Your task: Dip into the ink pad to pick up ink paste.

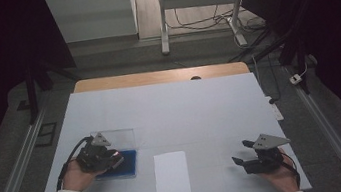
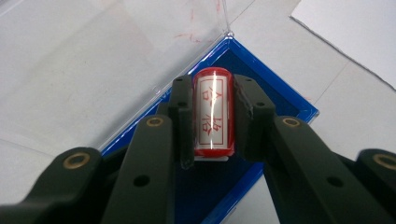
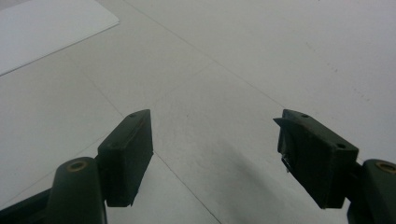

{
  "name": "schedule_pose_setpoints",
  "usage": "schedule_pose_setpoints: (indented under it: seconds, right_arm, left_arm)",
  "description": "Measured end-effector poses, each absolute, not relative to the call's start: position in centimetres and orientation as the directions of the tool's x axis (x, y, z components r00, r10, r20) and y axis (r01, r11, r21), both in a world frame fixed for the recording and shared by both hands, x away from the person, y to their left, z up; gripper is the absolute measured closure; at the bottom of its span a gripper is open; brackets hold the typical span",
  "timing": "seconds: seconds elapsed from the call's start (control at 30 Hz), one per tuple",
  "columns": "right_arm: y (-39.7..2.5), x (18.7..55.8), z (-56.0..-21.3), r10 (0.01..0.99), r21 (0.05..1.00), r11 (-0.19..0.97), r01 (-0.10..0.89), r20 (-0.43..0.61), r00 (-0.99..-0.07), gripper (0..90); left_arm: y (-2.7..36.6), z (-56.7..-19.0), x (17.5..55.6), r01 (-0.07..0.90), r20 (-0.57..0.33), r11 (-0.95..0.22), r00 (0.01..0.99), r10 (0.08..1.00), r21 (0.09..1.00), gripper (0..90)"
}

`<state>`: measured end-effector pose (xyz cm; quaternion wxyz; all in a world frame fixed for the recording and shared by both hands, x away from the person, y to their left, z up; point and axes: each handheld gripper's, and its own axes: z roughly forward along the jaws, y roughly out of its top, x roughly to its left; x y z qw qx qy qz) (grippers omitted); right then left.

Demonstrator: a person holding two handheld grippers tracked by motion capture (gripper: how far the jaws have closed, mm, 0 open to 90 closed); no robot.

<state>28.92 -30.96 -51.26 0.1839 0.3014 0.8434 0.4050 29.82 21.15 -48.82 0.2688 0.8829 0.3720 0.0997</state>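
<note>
Left gripper (image 2: 212, 119) clamped on a small red cylindrical stamp with a white label (image 2: 213, 112), held over the shallow blue tray (image 2: 280, 100) with clear hinged lid (image 2: 116, 60). Right gripper (image 3: 215, 154) spread wide, hovering above the white table (image 3: 280, 56) near a white paper sheet (image 1: 171, 175).

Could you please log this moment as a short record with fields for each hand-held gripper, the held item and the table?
left hand-held gripper: shut on the red stamp
red stamp: red cylinder with a white label bearing red characters, held over the blue case
blue case: open, clear lid raised
right hand-held gripper: open, holding nothing, over bare table
white sheet: flat between the two grippers
table: white surface
</note>
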Motion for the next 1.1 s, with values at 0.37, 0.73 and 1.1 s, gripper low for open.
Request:
schedule_pose_setpoints:
  seconds: [0.37,0.73,1.1]
  right_arm:
    - [-31.3,28.9,-51.1,0.666,0.796,0.484,0.364,-0.065,-0.743,26.0]
    - [-31.4,28.9,-51.2,0.664,0.798,0.483,0.361,-0.064,-0.745,26.0]
    - [-31.3,28.8,-51.3,0.664,0.789,0.493,0.366,-0.069,-0.745,26.1]
  left_arm:
    - [21.5,-47.2,29.2,0.551,-0.023,-0.588,0.74,0.672,0.592,70.6]
    - [21.7,-43.1,27.4,0.508,0.023,-0.557,0.726,0.688,0.657,70.5]
    - [21.8,-43.6,27.7,0.524,0.003,-0.558,0.727,0.687,0.644,70.5]
